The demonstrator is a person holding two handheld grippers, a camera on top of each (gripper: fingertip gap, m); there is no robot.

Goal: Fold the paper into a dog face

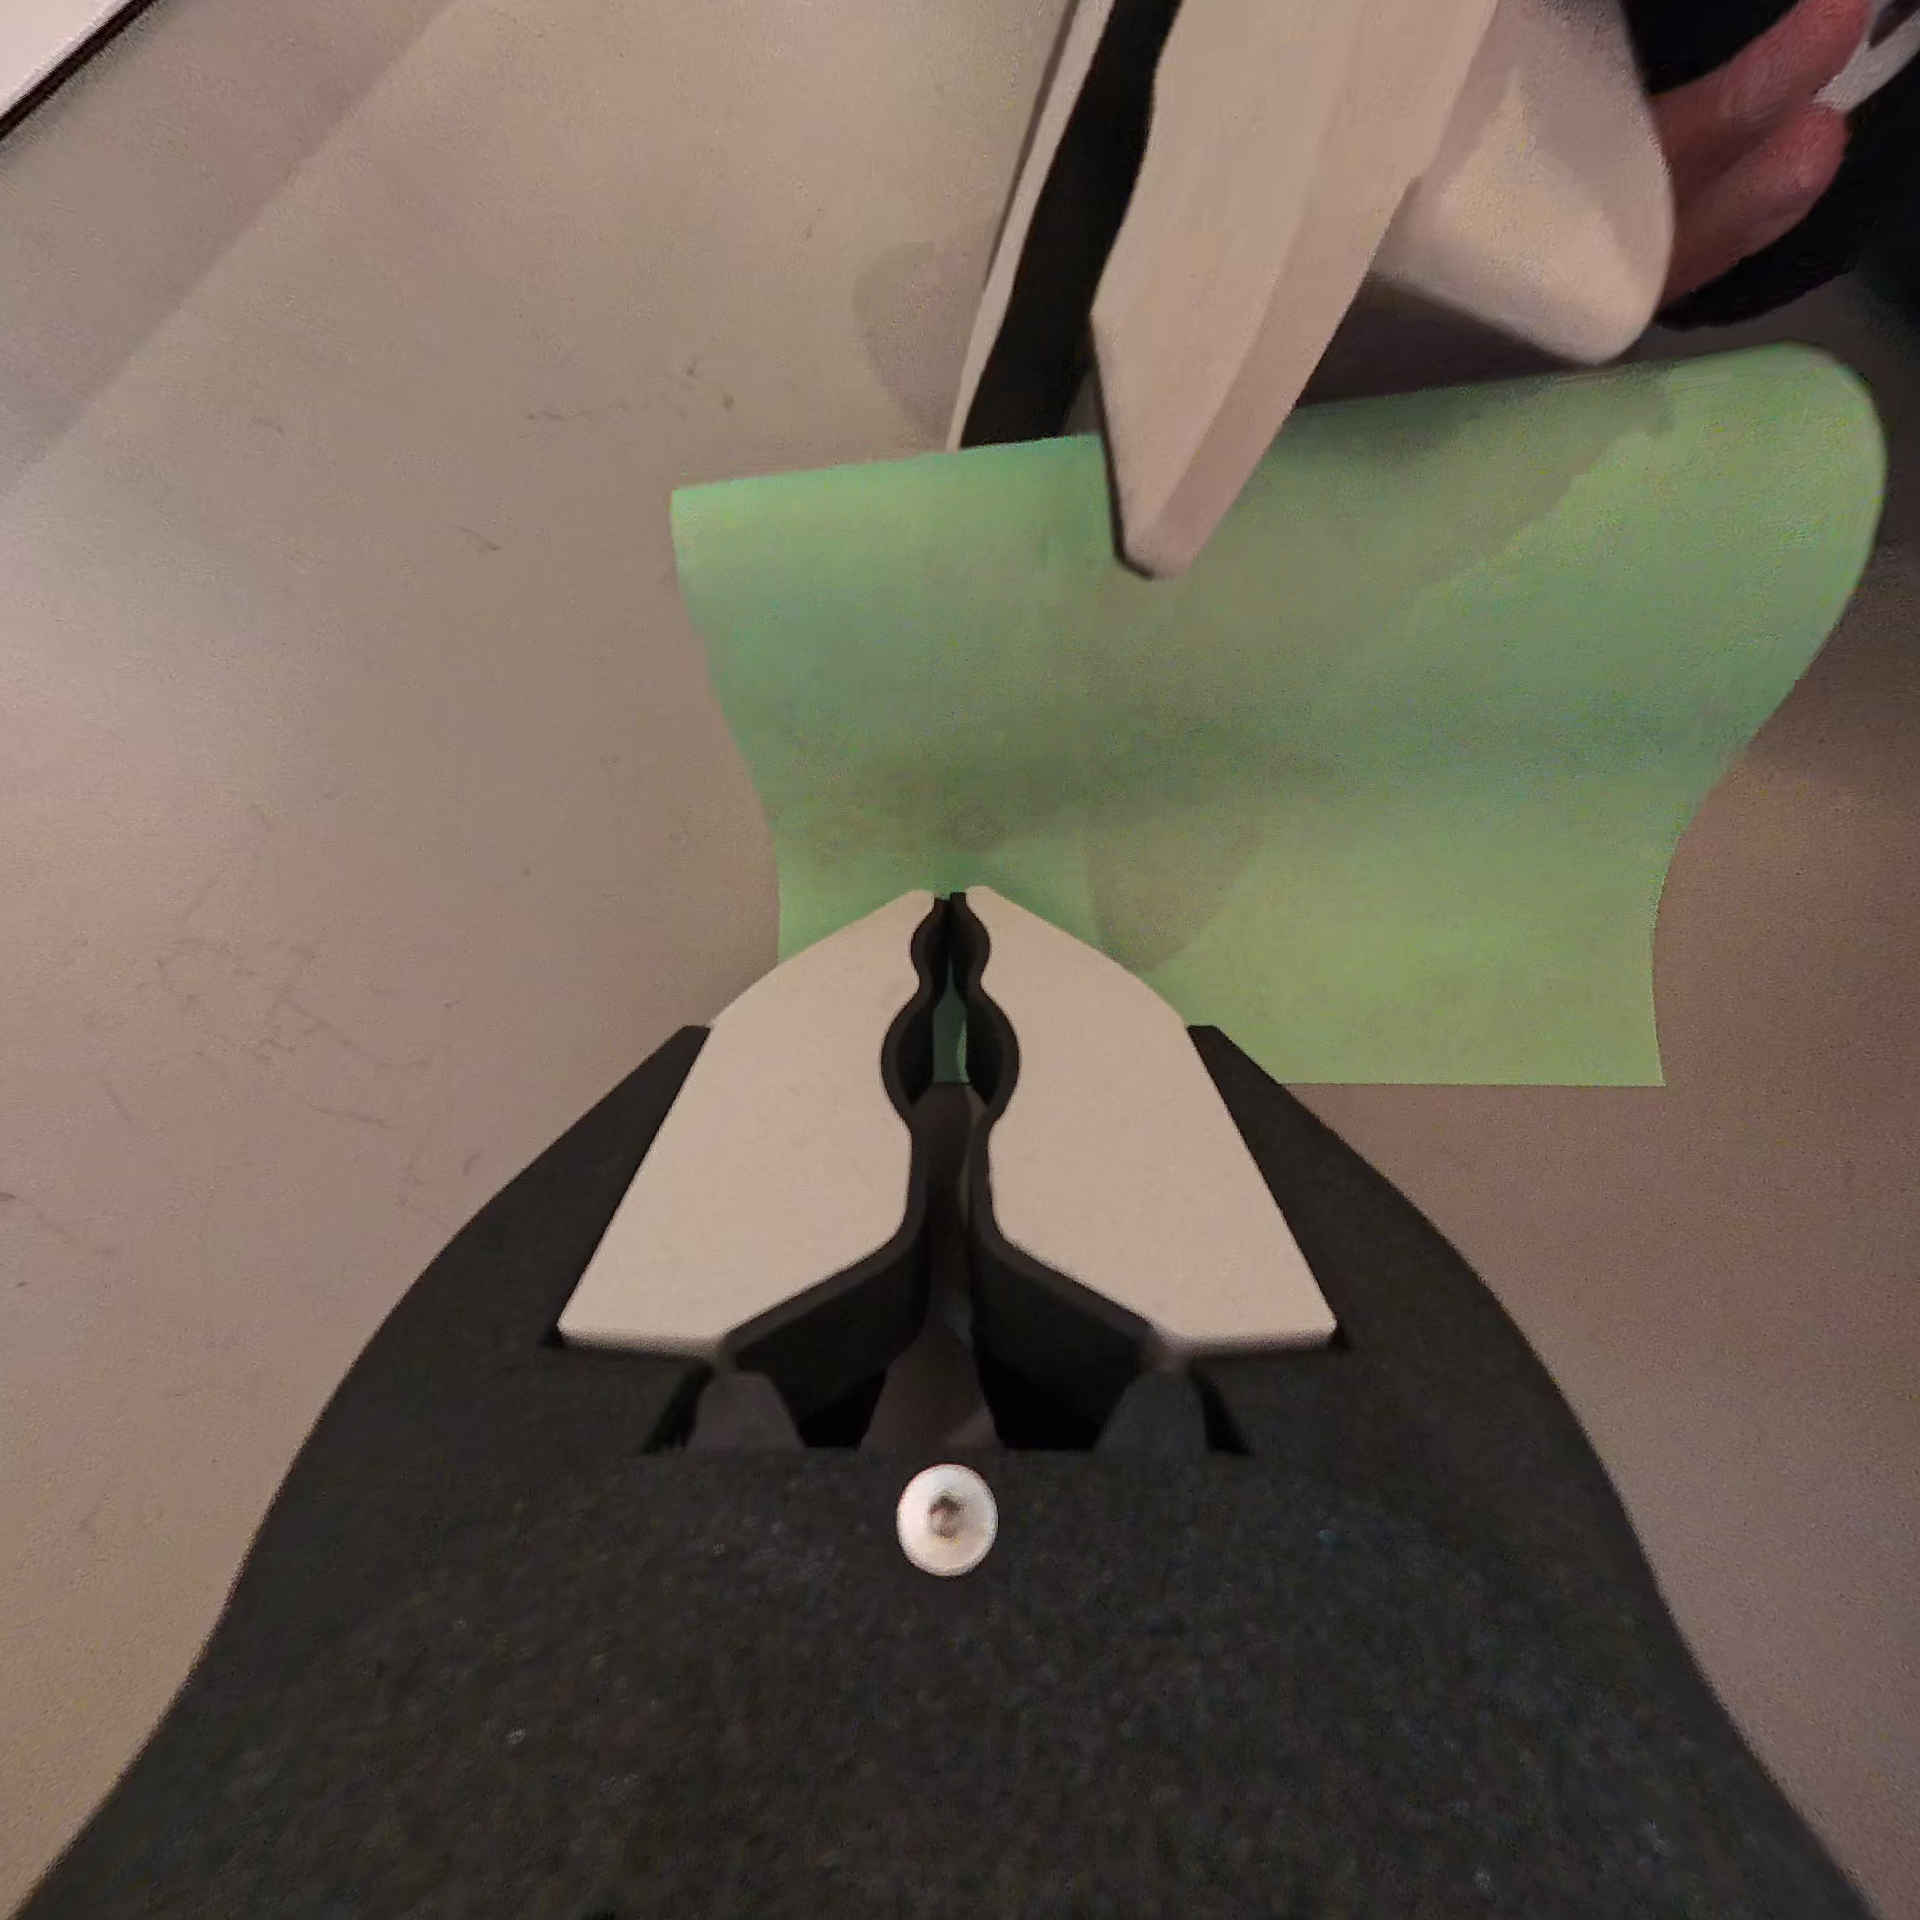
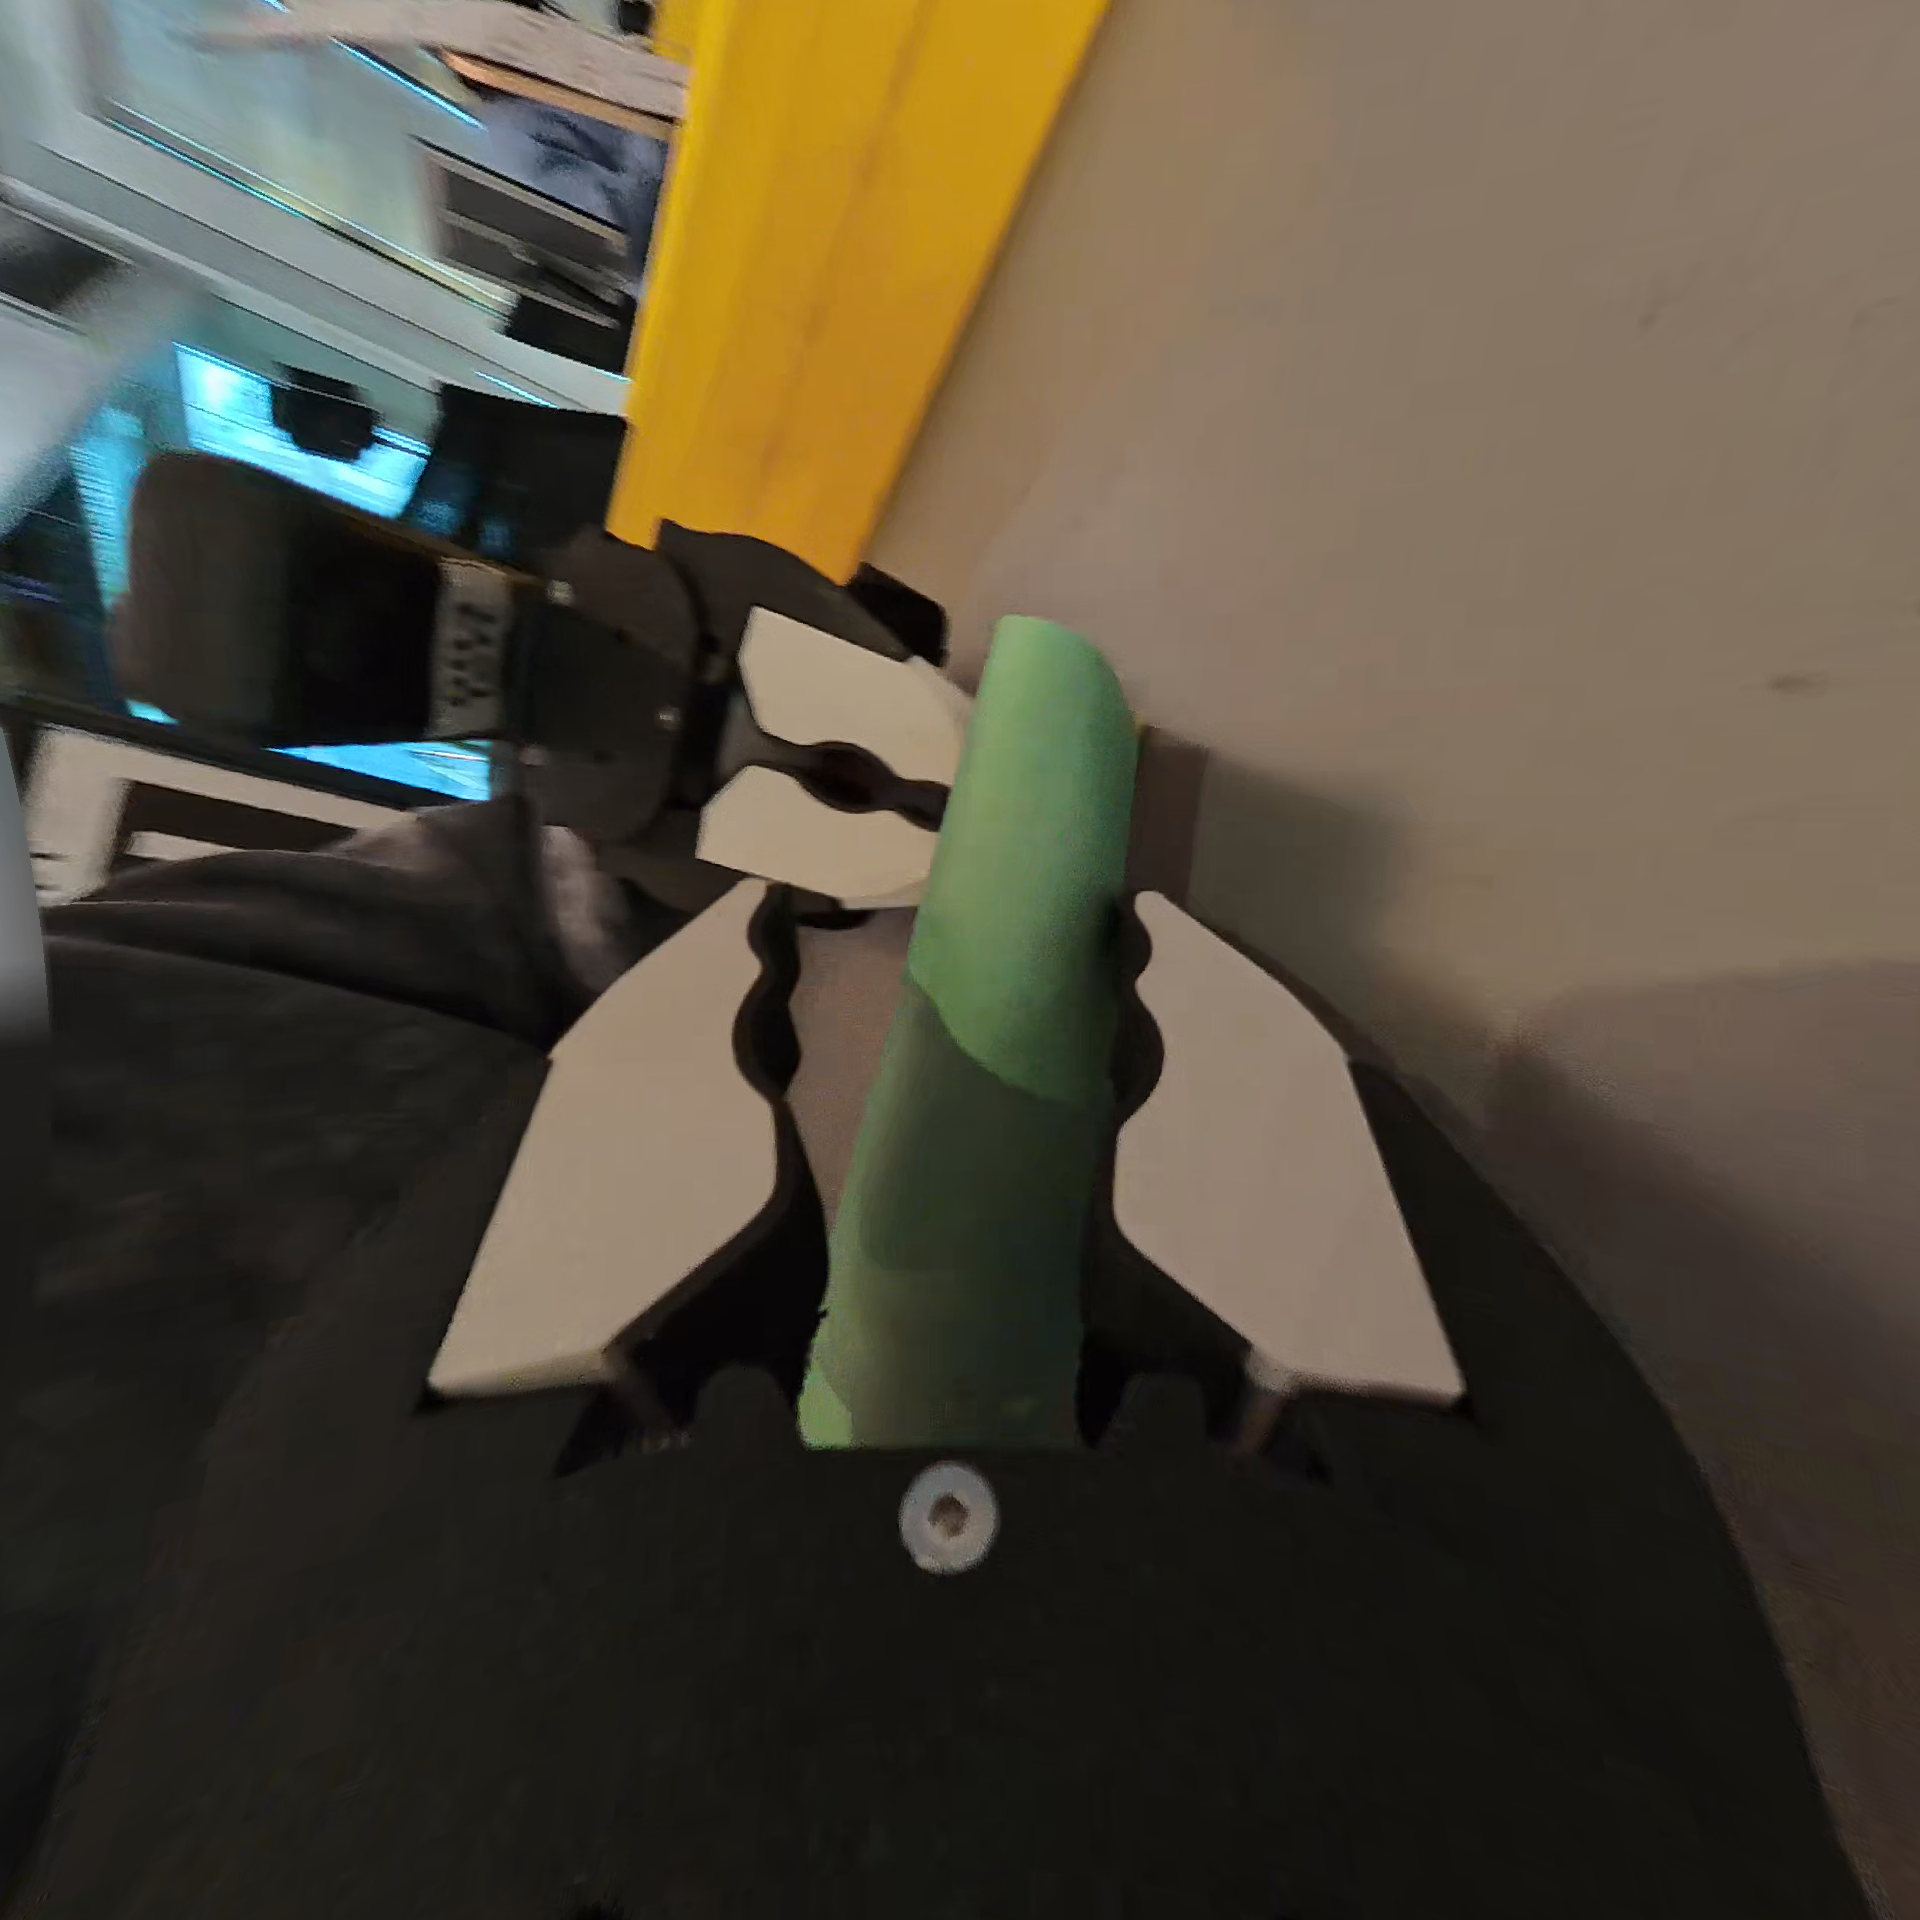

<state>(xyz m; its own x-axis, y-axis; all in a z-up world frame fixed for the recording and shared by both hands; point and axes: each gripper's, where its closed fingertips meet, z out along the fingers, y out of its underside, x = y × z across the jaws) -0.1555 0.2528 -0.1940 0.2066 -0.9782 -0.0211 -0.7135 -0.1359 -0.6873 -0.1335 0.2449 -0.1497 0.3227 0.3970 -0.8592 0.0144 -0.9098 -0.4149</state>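
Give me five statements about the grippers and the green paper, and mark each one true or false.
1. The left gripper is shut on the green paper. True.
2. The right gripper is clamped shut. False: its jaws stand apart, with the paper between them.
3. The paper lies flat on the table. False: it is lifted and curved.
4. The paper is green. True.
5. A yellow strip shows in the right wrist view. True.

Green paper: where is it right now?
The green paper is lifted off the beige tabletop, pinched by the left gripper, running between the right gripper's open fingers.
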